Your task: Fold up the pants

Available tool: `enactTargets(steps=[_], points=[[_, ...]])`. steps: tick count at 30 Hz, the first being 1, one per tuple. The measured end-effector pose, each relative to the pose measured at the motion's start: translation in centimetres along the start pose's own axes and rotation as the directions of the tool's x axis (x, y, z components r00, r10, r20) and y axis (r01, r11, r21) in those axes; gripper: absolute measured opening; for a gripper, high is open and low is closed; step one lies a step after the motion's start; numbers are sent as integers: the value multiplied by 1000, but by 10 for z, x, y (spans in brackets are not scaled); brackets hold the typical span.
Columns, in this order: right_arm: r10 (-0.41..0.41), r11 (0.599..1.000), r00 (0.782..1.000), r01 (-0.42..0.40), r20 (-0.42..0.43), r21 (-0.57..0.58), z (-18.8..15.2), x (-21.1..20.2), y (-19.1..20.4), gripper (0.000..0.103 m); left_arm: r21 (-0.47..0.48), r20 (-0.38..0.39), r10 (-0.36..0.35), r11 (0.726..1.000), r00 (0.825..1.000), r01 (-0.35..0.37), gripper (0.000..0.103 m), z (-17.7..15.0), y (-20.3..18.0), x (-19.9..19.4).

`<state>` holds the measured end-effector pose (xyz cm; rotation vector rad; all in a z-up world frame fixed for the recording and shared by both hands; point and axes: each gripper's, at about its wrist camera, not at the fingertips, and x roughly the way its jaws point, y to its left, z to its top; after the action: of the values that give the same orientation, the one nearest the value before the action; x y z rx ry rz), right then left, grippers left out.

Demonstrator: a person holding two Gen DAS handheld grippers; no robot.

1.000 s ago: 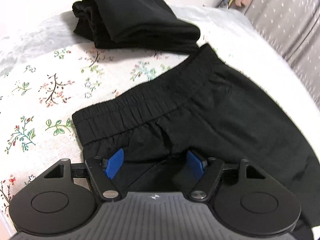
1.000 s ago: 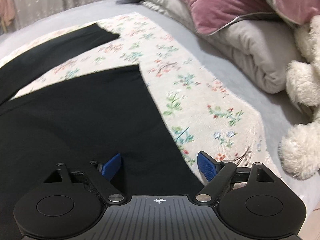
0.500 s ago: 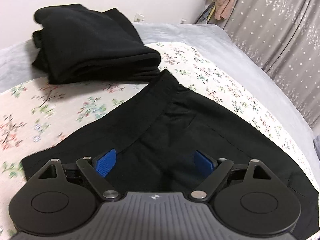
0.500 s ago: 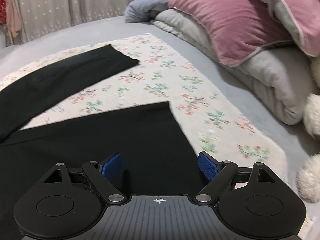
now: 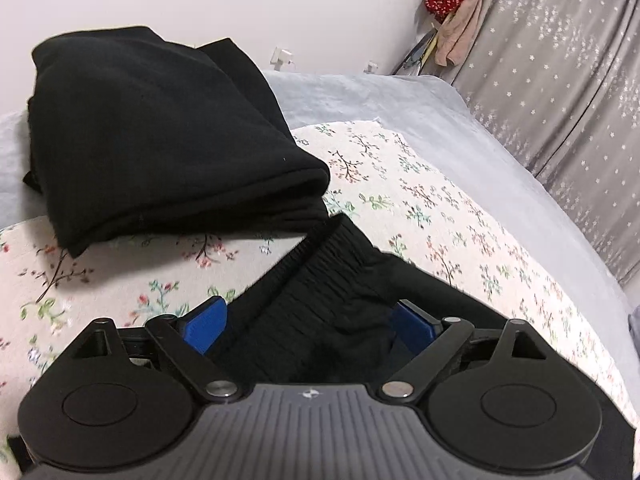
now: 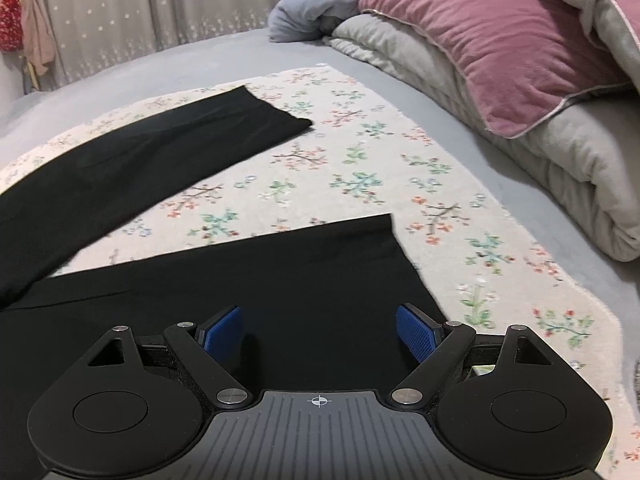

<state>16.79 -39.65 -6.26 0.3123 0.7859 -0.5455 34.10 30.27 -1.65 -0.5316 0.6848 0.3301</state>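
Folded black stack [image 5: 160, 148] now nearer, against pants' waistband [image 5: 320, 280].

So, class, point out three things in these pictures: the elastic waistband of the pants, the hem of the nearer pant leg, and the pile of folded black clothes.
waistband [image 5: 320, 276], left wrist view, gathered elastic band.
nearer pant leg hem [image 6: 416, 268], right wrist view, cuff edge.
folded black clothes [image 5: 160, 140], left wrist view, top layer.

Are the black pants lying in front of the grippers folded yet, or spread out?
Spread out. The pants lie flat on the floral sheet, both legs apart. The black pile behind is already folded.
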Motion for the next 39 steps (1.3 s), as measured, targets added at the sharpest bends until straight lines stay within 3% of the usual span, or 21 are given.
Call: enactTargets(steps=[4,13,14,16,17,19,22,28,34,37,38,39], points=[[4,1000,1000,-4,-5,0,5,7,4,86,-4,-1,-18,1000,1000,18,99,13,-8,15],[70,997,997,-69,-25,46,41,34,4,86,160,12,45,986,999,-47,98,14,-35,47],[89,995,996,-88,-14,55,51,37,5,86,172,15,48,984,999,-50,97,13,-36,49],[141,987,990,-141,2,79,72,46,7,86,168,1,33,985,999,-33,77,11,-36,53],[166,981,986,-166,10,105,86,54,7,86,152,-15,27,988,1000,-24,72,10,-35,55],[190,969,982,-191,22,159,110,72,7,86,142,-5,49,989,999,-48,55,9,-33,56],[207,961,978,-206,18,182,147,106,16,86,160,7,29,987,1000,-30,43,9,-32,53],[162,974,986,-165,30,157,214,176,45,86,243,18,47,969,999,-50,35,9,-43,50],[112,987,994,-113,17,110,256,242,71,86,248,22,44,968,999,-48,34,9,-41,50],[150,983,988,-151,21,103,266,261,81,84,236,23,47,970,999,-51,33,9,-42,53],[179,977,984,-180,20,117,268,268,83,82,240,25,50,969,998,-55,33,9,-42,55],[207,970,978,-207,18,128,269,274,85,67,250,29,55,966,998,-61,33,7,-43,57]])
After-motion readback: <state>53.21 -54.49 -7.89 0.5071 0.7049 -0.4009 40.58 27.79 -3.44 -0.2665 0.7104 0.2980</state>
